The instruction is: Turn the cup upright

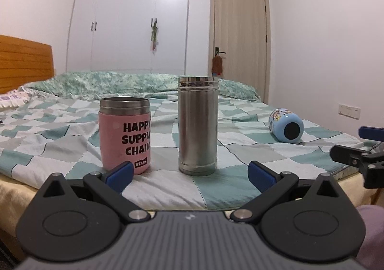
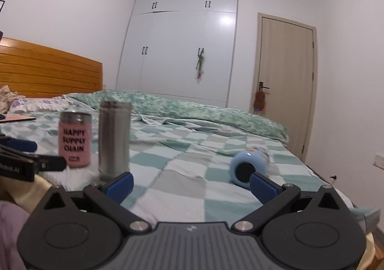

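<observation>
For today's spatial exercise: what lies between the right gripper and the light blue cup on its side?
Only bare checked bedspread separates the right gripper from the light blue cup, shown in the right wrist view.

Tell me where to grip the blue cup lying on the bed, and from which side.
Grip the blue cup across its round body, probably from above with the right gripper, fingers on either flank. It lies on its side on the checkered bedspread, dark end facing the camera, so only the curved sides offer opposing surfaces.
</observation>
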Motion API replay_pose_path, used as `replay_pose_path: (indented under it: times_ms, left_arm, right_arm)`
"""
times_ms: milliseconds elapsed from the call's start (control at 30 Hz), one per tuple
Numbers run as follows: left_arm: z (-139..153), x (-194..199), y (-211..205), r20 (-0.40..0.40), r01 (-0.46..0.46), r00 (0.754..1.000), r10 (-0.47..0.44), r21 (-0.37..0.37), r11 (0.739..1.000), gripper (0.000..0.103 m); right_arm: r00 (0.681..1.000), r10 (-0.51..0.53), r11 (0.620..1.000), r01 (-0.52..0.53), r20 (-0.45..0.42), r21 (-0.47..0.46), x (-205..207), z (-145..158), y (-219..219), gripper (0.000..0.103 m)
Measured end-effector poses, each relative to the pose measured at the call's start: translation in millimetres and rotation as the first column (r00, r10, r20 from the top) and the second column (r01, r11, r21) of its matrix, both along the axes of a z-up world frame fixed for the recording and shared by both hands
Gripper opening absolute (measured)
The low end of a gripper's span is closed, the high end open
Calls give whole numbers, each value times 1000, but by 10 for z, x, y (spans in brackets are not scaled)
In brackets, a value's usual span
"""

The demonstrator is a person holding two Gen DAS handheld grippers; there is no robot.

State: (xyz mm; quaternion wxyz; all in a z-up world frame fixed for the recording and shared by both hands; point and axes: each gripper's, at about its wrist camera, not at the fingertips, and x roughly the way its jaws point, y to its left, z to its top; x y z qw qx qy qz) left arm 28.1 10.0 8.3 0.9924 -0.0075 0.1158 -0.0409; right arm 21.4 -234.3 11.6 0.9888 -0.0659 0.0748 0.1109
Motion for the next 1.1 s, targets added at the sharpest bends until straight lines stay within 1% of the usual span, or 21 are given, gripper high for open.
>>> replay_pose_path:
  times_ms: [233, 533, 1100]
  left_arm:
    - [-18, -33, -96, 32, -7, 999, 8, -12, 1000, 103]
    - [-37, -46, -175, 46, -5, 999, 4, 11, 1000, 103]
    - [-33, -64, -175, 54, -3, 999, 3, 12, 1000, 103]
  right_arm:
    - [1000, -8, 1000, 7, 26, 24, -83, -46, -122, 103]
    - [999, -19, 998, 17, 30, 63, -92, -57, -255, 103]
    - [999, -19, 998, 17, 33, 63, -113, -65, -236, 103]
